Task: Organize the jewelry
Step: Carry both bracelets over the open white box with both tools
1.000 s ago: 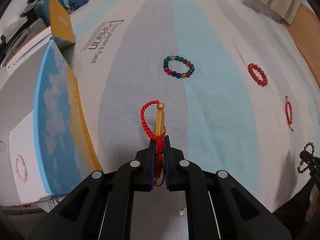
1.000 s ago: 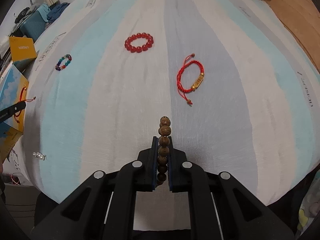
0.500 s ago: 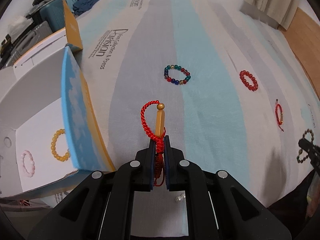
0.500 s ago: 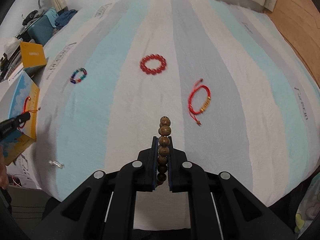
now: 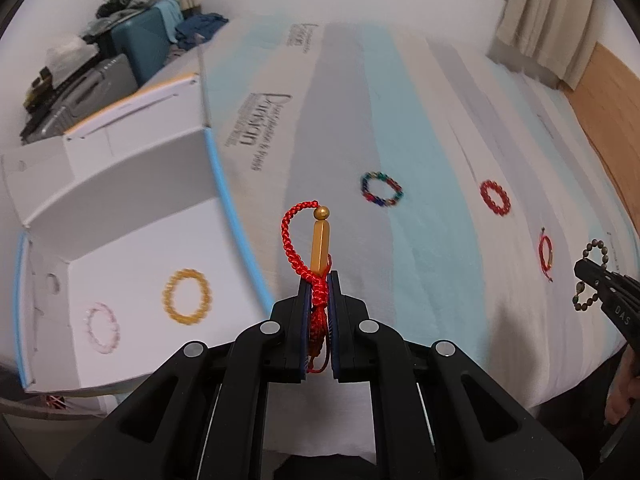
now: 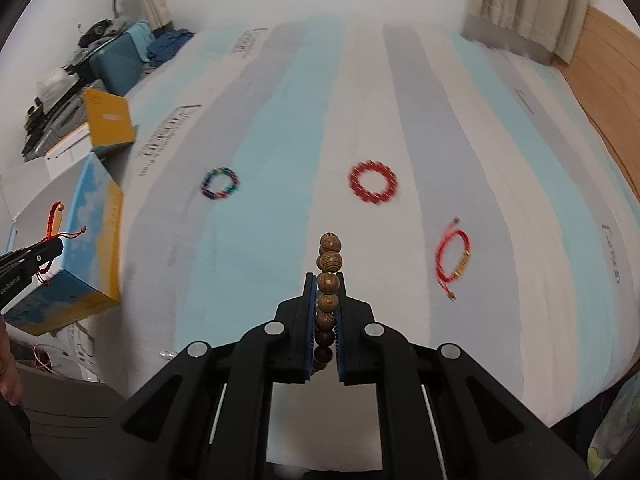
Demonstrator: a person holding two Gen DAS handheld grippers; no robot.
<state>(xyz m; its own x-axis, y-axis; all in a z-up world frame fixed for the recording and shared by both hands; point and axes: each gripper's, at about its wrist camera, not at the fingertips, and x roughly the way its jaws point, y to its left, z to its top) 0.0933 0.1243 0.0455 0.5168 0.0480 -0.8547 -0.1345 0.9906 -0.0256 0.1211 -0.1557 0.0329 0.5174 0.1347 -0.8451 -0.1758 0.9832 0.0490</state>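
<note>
My left gripper point(image 5: 319, 280) is shut on a red cord bracelet with a gold bar point(image 5: 316, 248) and holds it in the air at the right edge of an open white box point(image 5: 132, 208). A yellow bead bracelet point(image 5: 187, 292) and a pale pink one point(image 5: 103, 330) lie in the box. My right gripper point(image 6: 324, 280) is shut on a brown wooden bead bracelet point(image 6: 329, 276), held above the striped bed sheet point(image 6: 280, 120). On the sheet lie a multicolour bead bracelet point(image 6: 220, 183), a red bead bracelet point(image 6: 373, 181) and a second red cord bracelet point(image 6: 454, 256).
The box has blue and yellow outer walls point(image 6: 94, 240) and an upright yellow flap point(image 6: 110, 122). Suitcases and clothes point(image 5: 132, 36) stand behind the box. A curtain point(image 6: 524, 4) and wooden floor point(image 6: 600, 52) are at the far right. A small clear bead piece point(image 6: 168, 354) lies at the sheet's near edge.
Both grippers have risen and pulled back with their bracelets. The left one has swung left toward the box, so the box's inside and the bracelets in it now show.
</note>
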